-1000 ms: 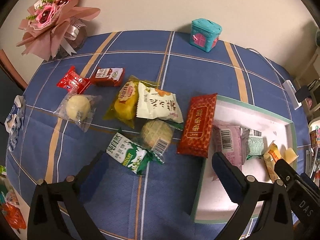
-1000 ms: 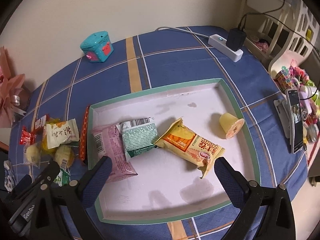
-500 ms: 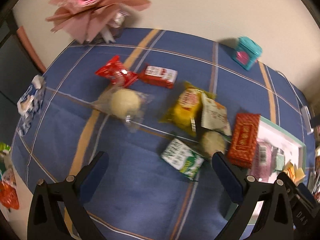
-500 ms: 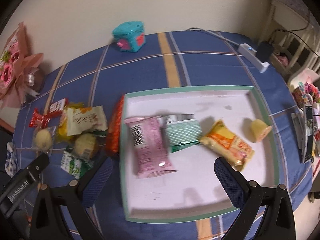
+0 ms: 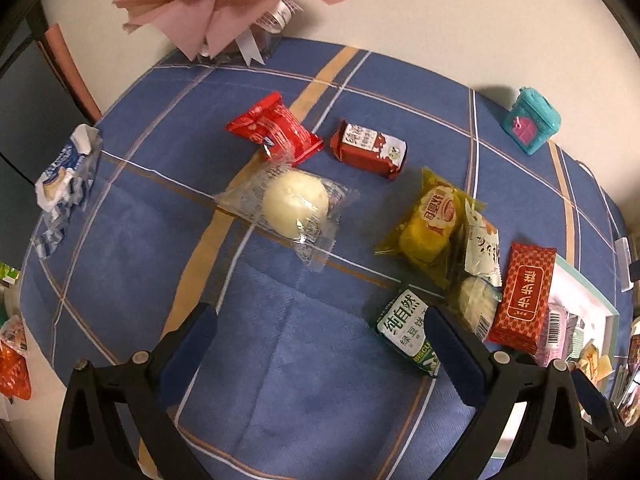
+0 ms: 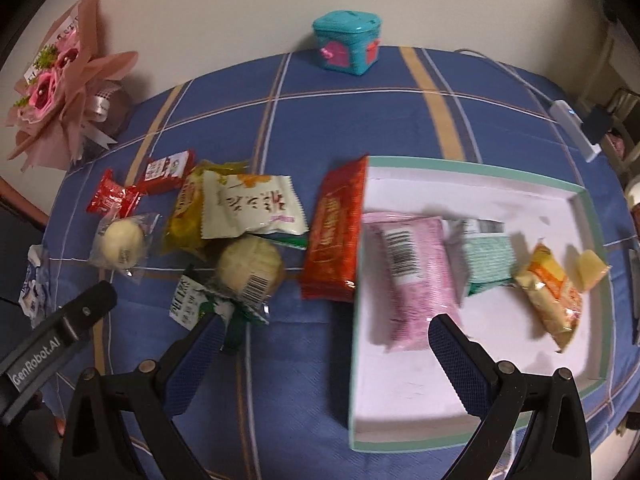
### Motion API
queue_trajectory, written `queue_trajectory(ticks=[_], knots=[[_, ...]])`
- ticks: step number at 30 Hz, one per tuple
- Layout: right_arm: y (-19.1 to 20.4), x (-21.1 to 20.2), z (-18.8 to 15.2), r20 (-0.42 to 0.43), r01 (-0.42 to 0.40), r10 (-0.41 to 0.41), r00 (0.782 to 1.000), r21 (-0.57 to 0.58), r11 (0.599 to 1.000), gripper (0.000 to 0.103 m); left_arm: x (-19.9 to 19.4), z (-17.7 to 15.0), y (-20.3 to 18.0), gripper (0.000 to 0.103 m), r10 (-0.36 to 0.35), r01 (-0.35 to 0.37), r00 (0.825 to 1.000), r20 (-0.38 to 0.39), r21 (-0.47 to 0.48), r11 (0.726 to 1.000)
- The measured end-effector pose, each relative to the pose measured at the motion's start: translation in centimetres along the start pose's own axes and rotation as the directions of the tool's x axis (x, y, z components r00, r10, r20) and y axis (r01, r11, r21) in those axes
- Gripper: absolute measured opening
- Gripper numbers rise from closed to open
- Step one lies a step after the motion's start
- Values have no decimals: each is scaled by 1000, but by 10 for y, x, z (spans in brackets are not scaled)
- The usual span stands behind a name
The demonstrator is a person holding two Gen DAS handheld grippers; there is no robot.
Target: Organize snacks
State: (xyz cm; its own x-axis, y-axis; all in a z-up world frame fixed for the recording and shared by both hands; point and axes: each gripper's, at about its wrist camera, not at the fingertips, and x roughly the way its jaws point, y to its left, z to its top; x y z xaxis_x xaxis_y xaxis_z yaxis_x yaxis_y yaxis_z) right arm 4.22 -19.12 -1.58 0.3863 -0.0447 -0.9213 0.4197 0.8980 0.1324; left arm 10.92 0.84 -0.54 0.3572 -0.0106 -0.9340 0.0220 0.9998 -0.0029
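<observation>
L gripper [image 5: 320,344] spread wide, nothing in it, over bare blue cloth [image 5: 280,360]. Clear-wrapped bun [image 5: 296,204] ahead, red pack [image 5: 274,128] behind it. Yellow pack [image 6: 188,212], white pack [image 6: 248,204] and red bar [image 6: 336,232] clustered left of tray [image 6: 472,436]. R gripper [image 6: 324,360] wide open, empty, above tray's left wall; pink pack [image 6: 416,276] inside tray.

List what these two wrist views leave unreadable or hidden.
- Left wrist view: the tray is cut off by the right edge and the fingers; its contents are barely visible.
- Right wrist view: motion blur smears the pink packet and orange packet.
- Right wrist view: the green biscuit packet is partly hidden under the round cake.
</observation>
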Motion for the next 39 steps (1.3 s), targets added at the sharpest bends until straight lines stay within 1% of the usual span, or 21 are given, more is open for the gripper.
queue_trajectory(ticks=[3,9,15,20,25,30,33,36,38,39], knots=[[9,10,4,-7,0,0,1000,-6,1000,103,12,4,0,103,-9,9,1000,-24,-8,1000],[20,29,14,-15,6,-6,1000,-16,1000,103,30,14,6,103,-5,4,999,-45,-44,999],[33,42,22,-15,-19,19,1000,-27,999,103,44,20,18,103,0,-6,998,-62,-96,995],[42,50,29,-1,14,-14,1000,-54,998,103,52,23,24,103,-15,6,997,-72,-133,991],[52,60,33,-7,-7,7,1000,-77,997,103,64,25,26,103,-27,13,995,-94,-152,988],[63,70,34,-10,-42,42,999,-102,994,103,68,27,30,103,-26,10,994,-102,-159,987],[69,75,36,-1,-28,28,1000,-121,992,103,70,30,31,103,-27,11,994,-103,-156,988],[73,78,37,5,-33,34,999,-122,992,103,69,30,33,103,-28,13,994,-101,-153,988],[70,76,38,8,-36,37,999,-126,991,101,67,30,32,103,-39,24,994,-103,-148,989],[70,77,38,9,-38,40,999,-128,991,98,66,29,34,103,-43,27,994,-102,-147,989]])
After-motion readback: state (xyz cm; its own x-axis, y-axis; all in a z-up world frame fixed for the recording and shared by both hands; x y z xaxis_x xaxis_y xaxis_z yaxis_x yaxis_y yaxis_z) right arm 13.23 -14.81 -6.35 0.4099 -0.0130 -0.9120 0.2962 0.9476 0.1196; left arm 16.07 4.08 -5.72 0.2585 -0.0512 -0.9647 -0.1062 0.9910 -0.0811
